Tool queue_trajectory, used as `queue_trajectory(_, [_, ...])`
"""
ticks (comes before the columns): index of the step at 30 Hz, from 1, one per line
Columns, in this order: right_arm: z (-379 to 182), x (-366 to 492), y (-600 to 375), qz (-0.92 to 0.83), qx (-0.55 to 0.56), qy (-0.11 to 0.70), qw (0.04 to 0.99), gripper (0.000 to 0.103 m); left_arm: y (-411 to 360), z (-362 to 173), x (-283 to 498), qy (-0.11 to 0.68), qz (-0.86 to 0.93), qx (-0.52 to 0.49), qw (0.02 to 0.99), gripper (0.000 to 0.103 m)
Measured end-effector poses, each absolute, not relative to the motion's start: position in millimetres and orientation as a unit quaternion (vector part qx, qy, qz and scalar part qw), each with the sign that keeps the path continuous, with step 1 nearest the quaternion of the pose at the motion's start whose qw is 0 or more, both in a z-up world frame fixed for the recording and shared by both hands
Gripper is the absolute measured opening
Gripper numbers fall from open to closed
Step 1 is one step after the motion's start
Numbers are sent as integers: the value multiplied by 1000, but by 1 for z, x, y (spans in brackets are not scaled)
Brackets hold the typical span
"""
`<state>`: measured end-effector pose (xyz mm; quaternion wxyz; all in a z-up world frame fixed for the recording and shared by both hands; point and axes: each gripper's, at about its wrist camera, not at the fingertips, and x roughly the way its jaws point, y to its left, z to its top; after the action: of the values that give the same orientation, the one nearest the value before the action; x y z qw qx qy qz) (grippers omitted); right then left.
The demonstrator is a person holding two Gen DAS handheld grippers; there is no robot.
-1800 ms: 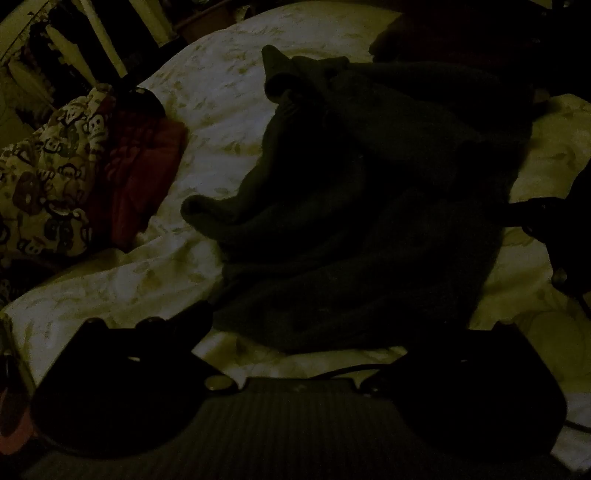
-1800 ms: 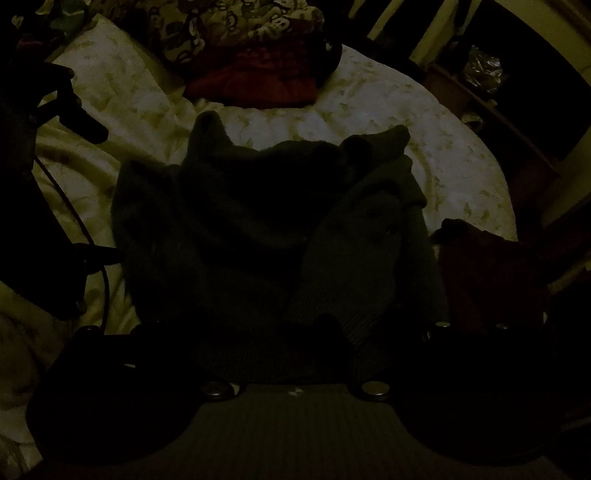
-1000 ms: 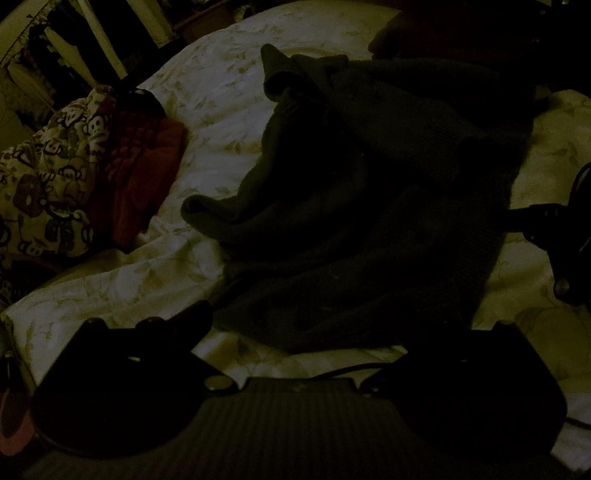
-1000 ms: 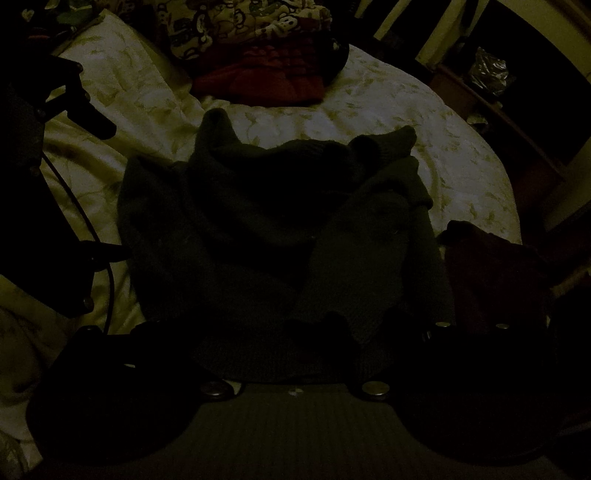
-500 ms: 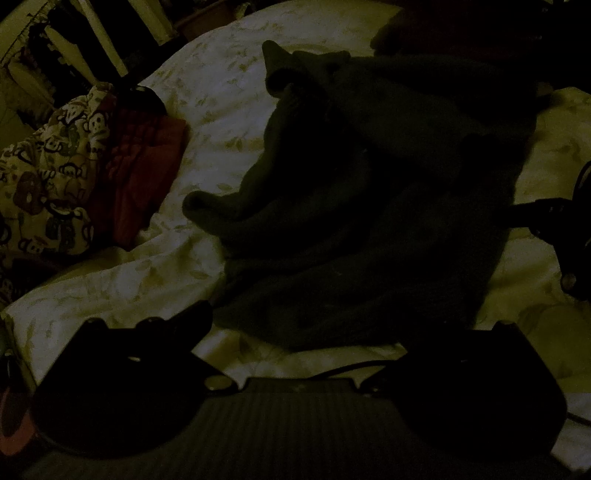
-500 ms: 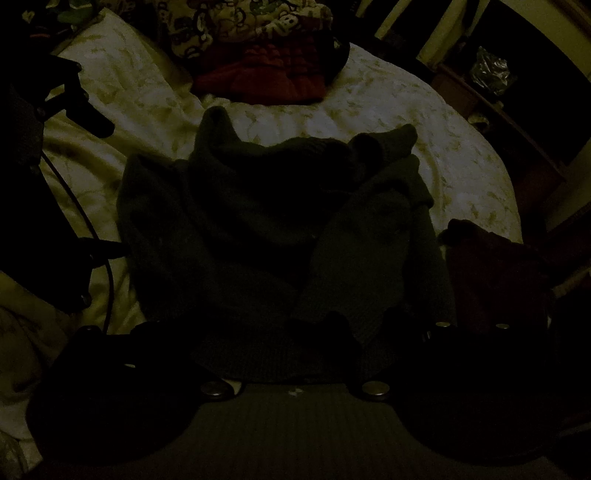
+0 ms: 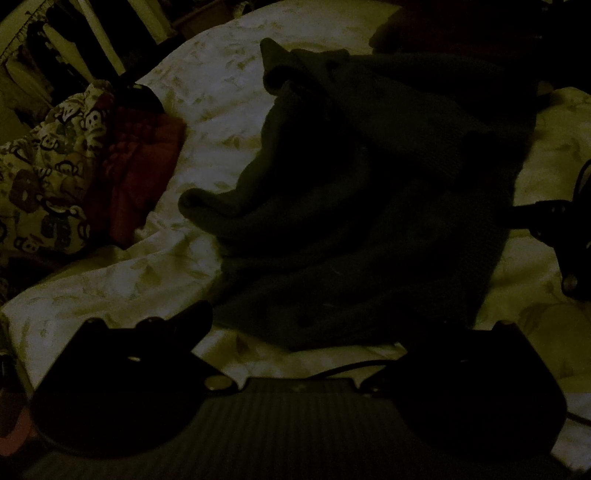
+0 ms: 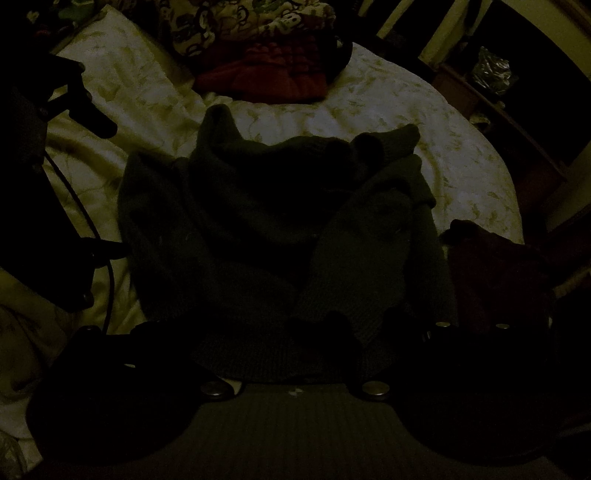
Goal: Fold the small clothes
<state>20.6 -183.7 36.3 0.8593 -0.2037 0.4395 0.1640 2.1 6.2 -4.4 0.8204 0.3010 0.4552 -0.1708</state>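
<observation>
The light is very dim. A dark knitted garment (image 7: 369, 206) lies crumpled on the pale leaf-print bedsheet (image 7: 207, 96); it also fills the middle of the right wrist view (image 8: 280, 229). My left gripper (image 7: 314, 332) is open, its fingers wide apart at the garment's near edge, nothing between them. My right gripper (image 8: 365, 325) hovers over the garment's near hem; its fingertips are lost in the dark. The left gripper shows at the left edge of the right wrist view (image 8: 74, 110); the right gripper's body shows at the right edge of the left wrist view (image 7: 561, 225).
A red garment (image 8: 273, 70) and a monkey-print cloth (image 8: 243, 22) lie at the far side of the bed. Another dark red garment (image 8: 495, 273) lies on the bed's right edge. White bed rails (image 7: 96, 37) and a shelf (image 8: 491, 77) stand beyond.
Both views shift slightly from frame to frame. The garment keeps its shape and place.
</observation>
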Motion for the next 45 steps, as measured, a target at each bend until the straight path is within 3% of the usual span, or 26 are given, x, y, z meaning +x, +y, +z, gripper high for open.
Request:
queue_trajectory(18, [32, 22, -180, 165, -193, 434, 865, 103, 22, -17, 1, 468, -207, 251, 821, 103])
queue_trajectory(23, [30, 18, -186, 170, -183, 415, 875, 103, 28, -18, -19, 392, -206, 271, 855, 103])
queue_trajectory(27, [27, 10, -200, 186, -164, 375, 893, 103, 35, -27, -18, 433, -231, 255, 833, 103])
queue_trajectory(30, [22, 7, -206, 205, -150, 354, 900, 103, 43, -29, -3, 457, -235, 229, 827, 103])
queue_trajectory(38, [15, 47, -223, 255, -93, 342, 900, 103, 39, 16, 85, 380, -212, 242, 867, 103])
queue_trajectory(45, [18, 128, -243, 216, -53, 330, 917, 103, -34, -19, 146, 358, -258, 319, 839, 103])
